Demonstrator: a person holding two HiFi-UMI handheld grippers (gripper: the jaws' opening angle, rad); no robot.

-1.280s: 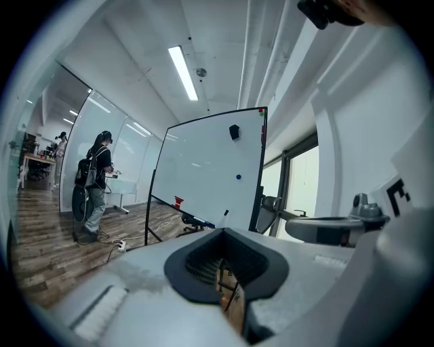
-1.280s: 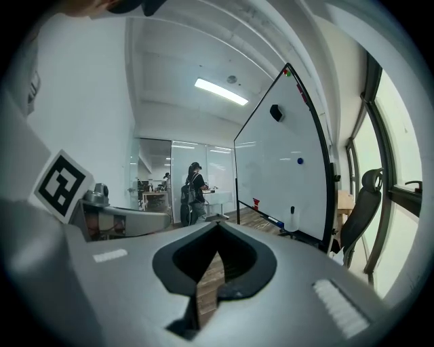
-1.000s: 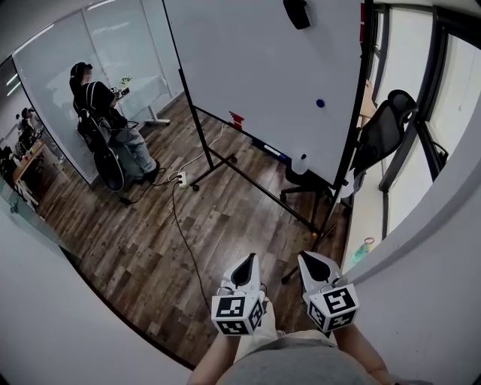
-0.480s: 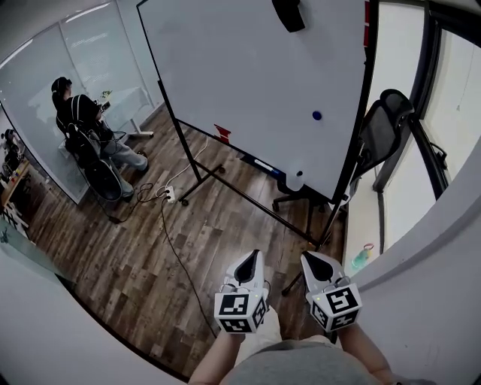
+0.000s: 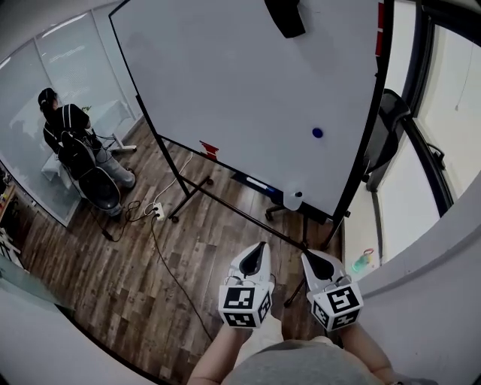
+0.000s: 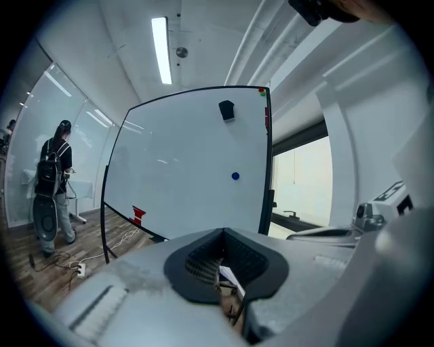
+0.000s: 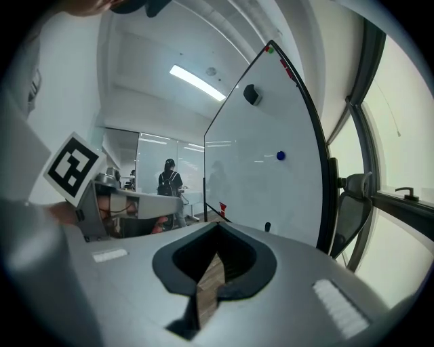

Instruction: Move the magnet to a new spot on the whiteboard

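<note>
Low in the head view, above the dark wood-plank floor (image 5: 188,248), the left gripper (image 5: 258,250) and the right gripper (image 5: 307,259) sit side by side, near each other but apart, both pointing toward the large white whiteboard on a black wheeled frame (image 5: 225,90); each gripper's own view shows its grey jaws drawn together, the right with only a thin slit, and nothing between them; the small round blue magnet (image 5: 317,133) sticks to the board's right part, well apart from both grippers; a black eraser (image 5: 284,16) clings near the board's top edge, and a small red object (image 5: 208,149) sits at its lower edge; a black office chair (image 5: 391,128) stands just right of the frame; a person in dark clothes (image 5: 68,135) is at far left beside a glass wall (image 5: 52,68).
</note>
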